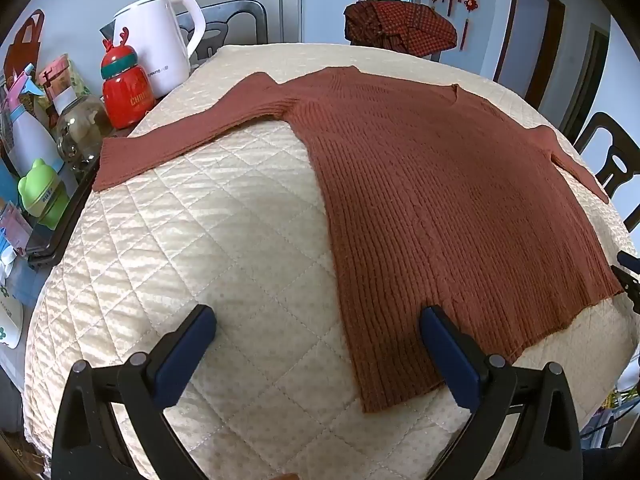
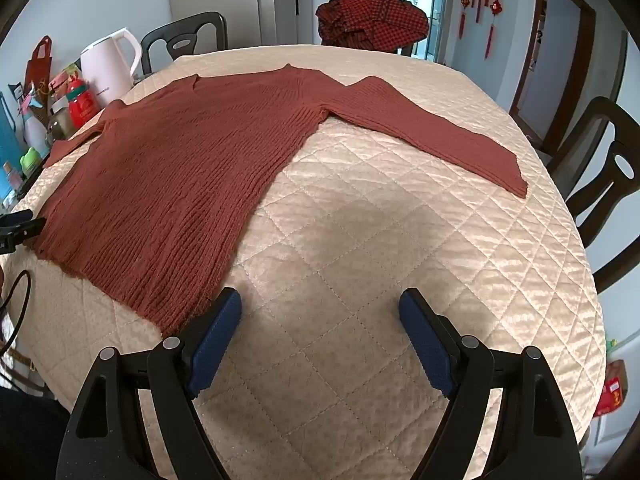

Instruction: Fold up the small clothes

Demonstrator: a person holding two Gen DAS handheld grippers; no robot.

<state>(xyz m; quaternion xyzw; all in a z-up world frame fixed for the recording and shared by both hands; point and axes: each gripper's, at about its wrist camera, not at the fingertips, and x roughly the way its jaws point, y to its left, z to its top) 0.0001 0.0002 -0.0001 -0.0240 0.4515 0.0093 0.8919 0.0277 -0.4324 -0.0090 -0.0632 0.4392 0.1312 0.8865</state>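
Note:
A rust-brown ribbed sweater [image 1: 432, 184] lies flat and spread out on the cream quilted table cover [image 1: 224, 240], both sleeves stretched sideways. My left gripper [image 1: 318, 314] is open and empty, above the sweater's near left hem corner, its right finger over the knit. In the right wrist view the sweater [image 2: 180, 168] fills the left half. My right gripper [image 2: 320, 298] is open and empty, just right of the near right hem corner, over the bare cover [image 2: 360, 248]. The left gripper's tip shows at that view's left edge [image 2: 20, 224].
A white kettle [image 1: 160, 44], a red bottle [image 1: 126, 88], a glass jar and a green cup [image 1: 40, 192] crowd the table's left edge. A folded red checked cloth [image 1: 400, 24] lies at the far side. Dark chairs [image 2: 608, 176] stand around the table.

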